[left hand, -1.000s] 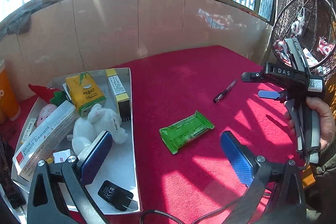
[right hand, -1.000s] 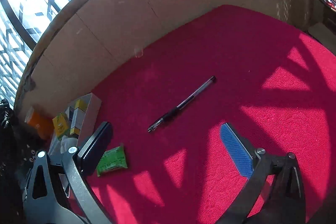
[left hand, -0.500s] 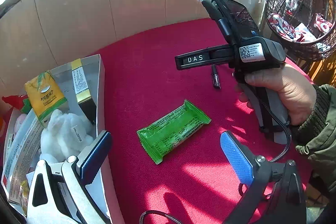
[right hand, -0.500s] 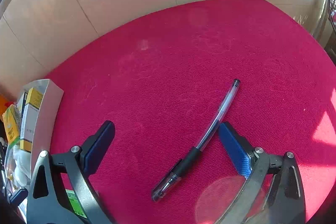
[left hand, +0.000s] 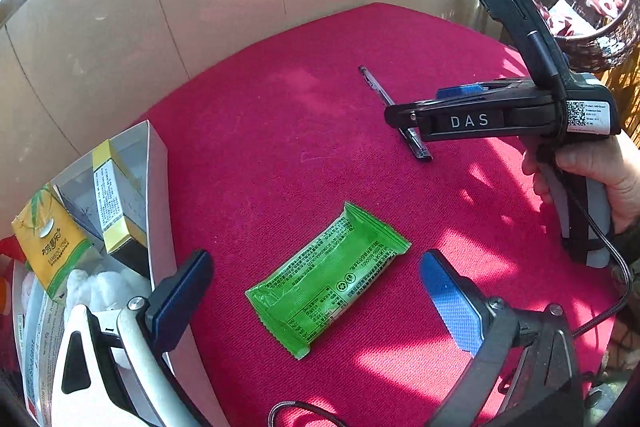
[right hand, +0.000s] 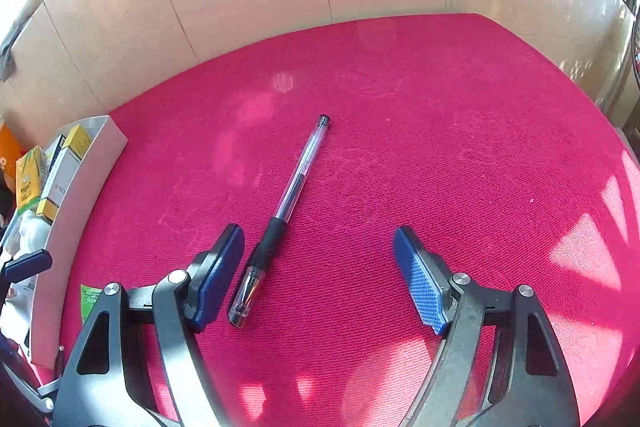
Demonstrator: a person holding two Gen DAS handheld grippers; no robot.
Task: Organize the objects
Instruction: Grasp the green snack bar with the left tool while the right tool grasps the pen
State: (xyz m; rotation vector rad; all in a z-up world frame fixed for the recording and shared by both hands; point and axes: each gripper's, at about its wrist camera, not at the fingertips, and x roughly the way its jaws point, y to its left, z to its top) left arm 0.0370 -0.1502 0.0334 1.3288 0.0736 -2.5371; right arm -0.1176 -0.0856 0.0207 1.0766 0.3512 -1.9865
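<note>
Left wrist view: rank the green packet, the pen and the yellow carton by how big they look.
1. Green packet, clearly largest.
2. and 3. Yellow carton and pen are unsure: the right tool hides part of the pen, which also lies farther away.

One pen [right hand: 286,211], one green packet [left hand: 326,279], one white box [left hand: 158,195], two cartons inside: yellow-green [left hand: 50,239], yellow-white [left hand: 114,195], two grippers: left [left hand: 316,291], right [right hand: 320,267]

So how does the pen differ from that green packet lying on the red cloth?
The pen is thin and stick-like with a clear barrel and black grip; the green packet is flat, wide, opaque and covered in print. The pen lies between the open fingers of the right gripper, close to its left finger; the packet lies between those of the left gripper, roughly centred. Both rest loose on the red cloth, outside the white box.
</note>
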